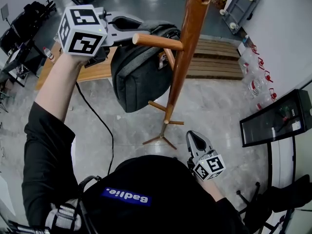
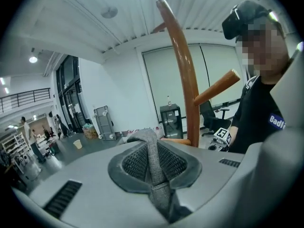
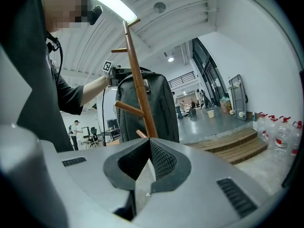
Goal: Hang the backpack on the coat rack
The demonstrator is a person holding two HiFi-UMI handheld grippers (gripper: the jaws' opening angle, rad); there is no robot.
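Note:
High on the left of the head view, my left gripper [image 1: 139, 28] is shut on the grey top strap [image 2: 152, 158] of the dark grey backpack [image 1: 139, 74]. The pack hangs from it against the wooden coat rack [image 1: 183, 57]. One peg [image 1: 158, 41] crosses in front of the pack's top, and I cannot tell whether the strap is over a peg. The left gripper view has the rack's pole [image 2: 184, 84] just behind the strap. My right gripper [image 1: 196, 139] is held low near my body, shut with nothing in it, facing the rack [image 3: 137, 84] and the pack [image 3: 147, 108].
The rack's feet [image 1: 163, 135] spread on the grey floor. A low wooden platform [image 1: 219, 57] lies behind the rack, with water bottles [image 1: 256, 84] at the right wall. A black cabinet [image 1: 278, 118] stands at the right. A cable [image 1: 100, 121] runs across the floor at the left.

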